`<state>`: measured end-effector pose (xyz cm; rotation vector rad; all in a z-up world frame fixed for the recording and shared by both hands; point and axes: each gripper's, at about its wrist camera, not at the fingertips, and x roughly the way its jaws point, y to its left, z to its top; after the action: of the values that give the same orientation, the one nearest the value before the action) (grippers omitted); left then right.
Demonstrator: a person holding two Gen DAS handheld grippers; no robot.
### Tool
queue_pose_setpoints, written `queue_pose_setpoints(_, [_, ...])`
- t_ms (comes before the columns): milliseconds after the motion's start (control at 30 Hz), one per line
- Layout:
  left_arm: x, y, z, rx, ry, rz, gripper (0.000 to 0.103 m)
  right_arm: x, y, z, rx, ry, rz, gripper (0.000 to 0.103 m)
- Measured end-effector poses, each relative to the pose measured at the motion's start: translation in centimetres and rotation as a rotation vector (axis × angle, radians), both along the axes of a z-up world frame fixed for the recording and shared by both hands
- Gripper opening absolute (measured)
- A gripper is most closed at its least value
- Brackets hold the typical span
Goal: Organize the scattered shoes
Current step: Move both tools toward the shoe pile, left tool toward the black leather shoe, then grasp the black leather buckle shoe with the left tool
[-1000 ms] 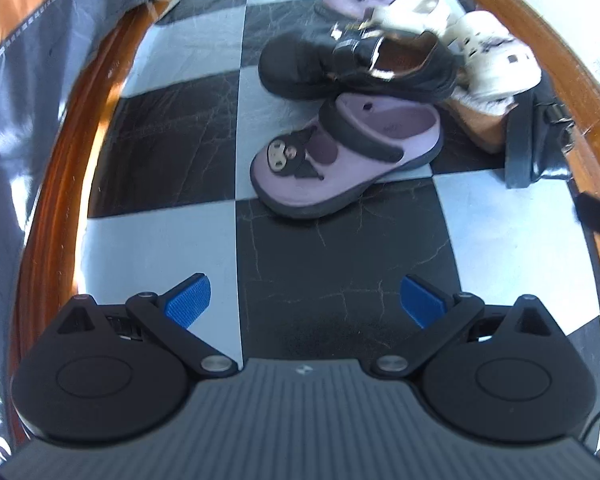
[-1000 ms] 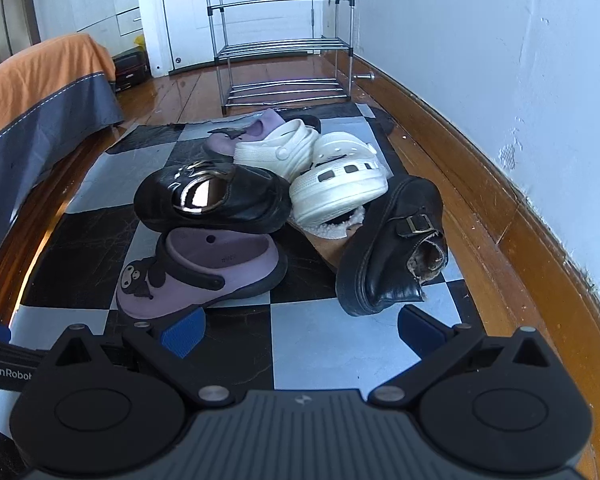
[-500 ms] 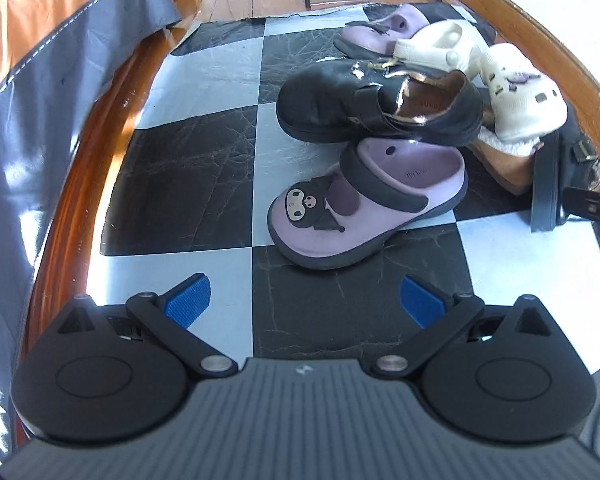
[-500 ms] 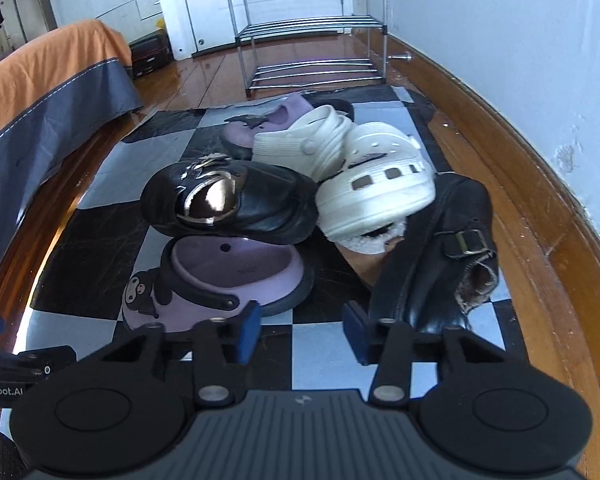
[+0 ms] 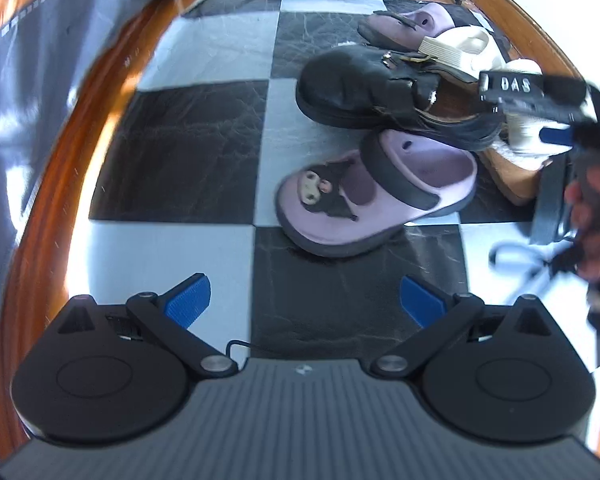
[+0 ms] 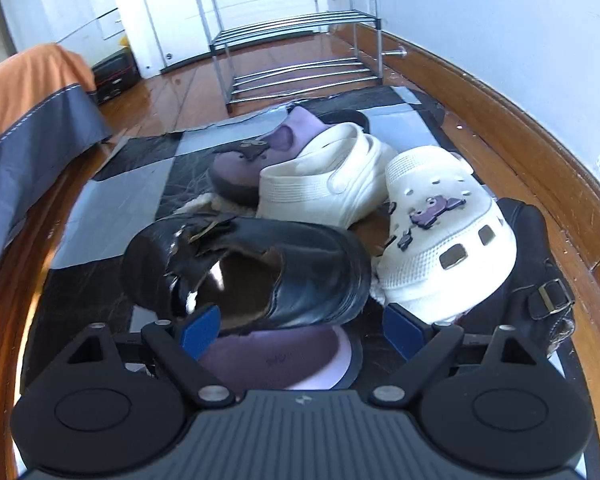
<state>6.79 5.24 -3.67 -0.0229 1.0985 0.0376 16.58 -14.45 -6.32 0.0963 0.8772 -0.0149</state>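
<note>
Six shoes lie heaped on the checkered mat (image 5: 180, 152), toward its right edge beside the wall. Your right tongs (image 6: 300, 330) are spread wide and pinching nothing; their blue pads (image 6: 201, 330) sit on either side of the heel of the black shoe (image 6: 300, 264), which lies on its side across the purple clog (image 5: 380, 196). From the left wrist view, that clog rests near the middle of the mat, its cartoon charm facing you, with the black shoe's sole touching its heel. Your left tongs (image 5: 305, 300) are also spread and empty, hovering over the near black square of the mat, well short of the clog. Behind the black shoe a white clog (image 6: 328, 184) leans on a second purple clog (image 6: 260, 152) toward the mat's far edge. Just right of the black shoe a second white clog (image 6: 448, 232) with purple charms tilts upward, resting against a black buckled shoe (image 6: 540, 272) at the mat's right edge. Your right hand (image 5: 592, 216) shows blurred at the right of the left view. A metal rack (image 6: 292, 40) stands beyond the mat's far edge.
</note>
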Motion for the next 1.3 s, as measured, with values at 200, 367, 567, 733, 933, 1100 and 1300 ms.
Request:
queue_pose_setpoints(200, [0.8,-0.4,0.3,0.006,-0.086,-0.031,0.103,-2.2,-3.3,-0.8,0.054,0.021,0.06,0.09])
queue_pose_setpoints(367, [4.4,-3.6,0.2,-0.048,-0.113,-0.056,0.103,-5.2,-6.7,-1.5,0.092,-0.03,0.042,0.09])
queue_pose_setpoints(567, [10.2,-6.6,-0.9,-0.038,-0.12,-0.027,0.103,-6.8,-10.1,-1.6,0.081,-0.023,0.023,0.09])
queue_pose_setpoints(733, [13.4,-7.6,-2.0,0.011,-0.116,-0.003,0.103,-7.7,-12.8,-1.4,0.061,-0.012,0.008,0.09])
queue_pose_setpoints(933, [16.2,-8.1,-3.0,0.059,-0.114,0.019,0.103,-9.2,-15.4,-1.9,0.054,0.0,-0.019,0.09])
queue_pose_setpoints(1100, [18.0,-9.3,-4.3,0.142,-0.089,0.037,0.103,-8.6,-15.2,-2.0,0.066,0.0,-0.001,0.09])
queue_pose_setpoints(1300, [19.3,-8.7,-6.0,0.158,-0.035,0.07,0.092,-8.3,-14.6,-2.0,0.061,-0.002,0.016,0.09])
